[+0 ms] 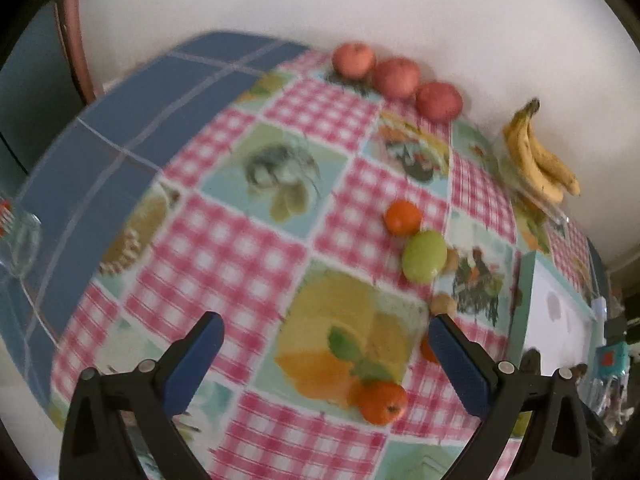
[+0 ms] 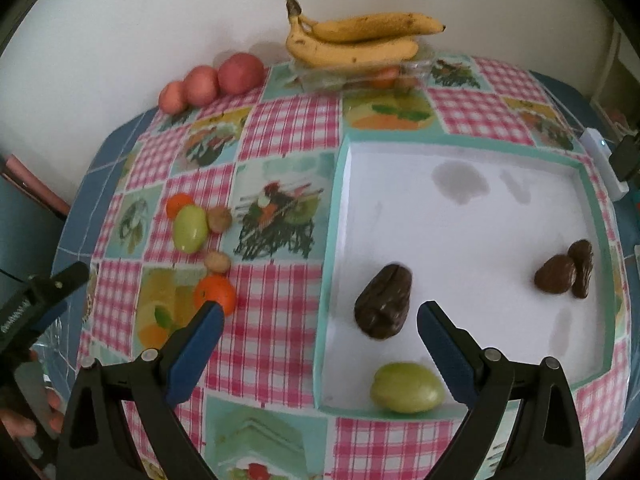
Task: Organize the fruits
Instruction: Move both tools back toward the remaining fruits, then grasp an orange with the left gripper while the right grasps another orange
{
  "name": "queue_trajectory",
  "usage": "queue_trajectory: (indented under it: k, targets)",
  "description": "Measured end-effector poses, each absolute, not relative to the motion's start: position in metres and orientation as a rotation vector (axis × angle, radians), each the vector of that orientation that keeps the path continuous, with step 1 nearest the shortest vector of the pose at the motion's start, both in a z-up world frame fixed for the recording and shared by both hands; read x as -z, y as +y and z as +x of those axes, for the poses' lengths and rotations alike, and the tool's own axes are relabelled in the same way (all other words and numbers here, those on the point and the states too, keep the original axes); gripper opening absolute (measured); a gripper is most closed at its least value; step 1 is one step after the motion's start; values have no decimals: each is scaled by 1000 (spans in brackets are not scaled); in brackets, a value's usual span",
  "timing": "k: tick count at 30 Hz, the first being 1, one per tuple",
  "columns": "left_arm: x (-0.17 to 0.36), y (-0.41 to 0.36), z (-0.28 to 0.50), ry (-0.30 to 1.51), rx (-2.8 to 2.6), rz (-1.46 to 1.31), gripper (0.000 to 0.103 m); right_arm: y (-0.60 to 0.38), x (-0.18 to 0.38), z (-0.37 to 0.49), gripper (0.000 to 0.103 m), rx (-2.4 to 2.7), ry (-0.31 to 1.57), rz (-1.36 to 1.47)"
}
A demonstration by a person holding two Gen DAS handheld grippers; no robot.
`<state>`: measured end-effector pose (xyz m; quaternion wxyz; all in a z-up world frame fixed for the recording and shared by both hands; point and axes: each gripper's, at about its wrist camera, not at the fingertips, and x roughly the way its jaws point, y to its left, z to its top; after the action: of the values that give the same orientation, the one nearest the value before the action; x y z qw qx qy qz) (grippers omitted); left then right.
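My left gripper (image 1: 326, 328) is open and empty above the checked tablecloth. A tangerine (image 1: 382, 402) lies just ahead of it, with a green fruit (image 1: 424, 256), another tangerine (image 1: 403, 217) and a walnut (image 1: 443, 304) farther on. My right gripper (image 2: 320, 316) is open and empty over the near edge of a white tray (image 2: 460, 216). The tray holds a dark brown fruit (image 2: 384, 306), two more dark ones (image 2: 566, 274) and a green fruit (image 2: 406, 387). Left of the tray lie a tangerine (image 2: 216, 294), two walnuts (image 2: 218, 262), a green fruit (image 2: 190, 228) and another tangerine (image 2: 179, 203).
Three red apples (image 2: 212, 80) stand in a row against the white wall. A bunch of bananas (image 2: 360, 38) rests on a clear plastic box (image 2: 360, 72) at the back. The left gripper's body (image 2: 36, 300) shows at the table's left edge.
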<state>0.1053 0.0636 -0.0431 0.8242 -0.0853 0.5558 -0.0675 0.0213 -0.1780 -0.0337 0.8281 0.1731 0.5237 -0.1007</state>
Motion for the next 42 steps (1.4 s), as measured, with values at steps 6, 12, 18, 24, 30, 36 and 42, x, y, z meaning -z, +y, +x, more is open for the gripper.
queue_trajectory:
  k: [6, 12, 18, 24, 30, 36, 42]
  targets:
    - [51, 47, 93, 1180, 165, -90, 103, -177, 45, 9, 97, 234, 1142, 377]
    - [63, 26, 89, 1257, 241, -63, 103, -192, 44, 3, 97, 276, 1129, 421]
    - [88, 5, 84, 1376, 282, -44, 98, -206, 44, 1, 97, 294, 1126, 448]
    - [109, -34, 70, 1406, 295, 231, 96, -214, 46, 0, 97, 300, 1124, 469]
    - [110, -44, 67, 1392, 321, 261, 96, -216, 47, -1, 97, 303, 1130, 473]
    - [98, -31, 73, 1345, 303, 215, 51, -215, 49, 0, 97, 306, 1138, 472]
    - [95, -15, 82, 1348, 300, 154, 38, -216, 50, 0, 97, 308, 1145, 468]
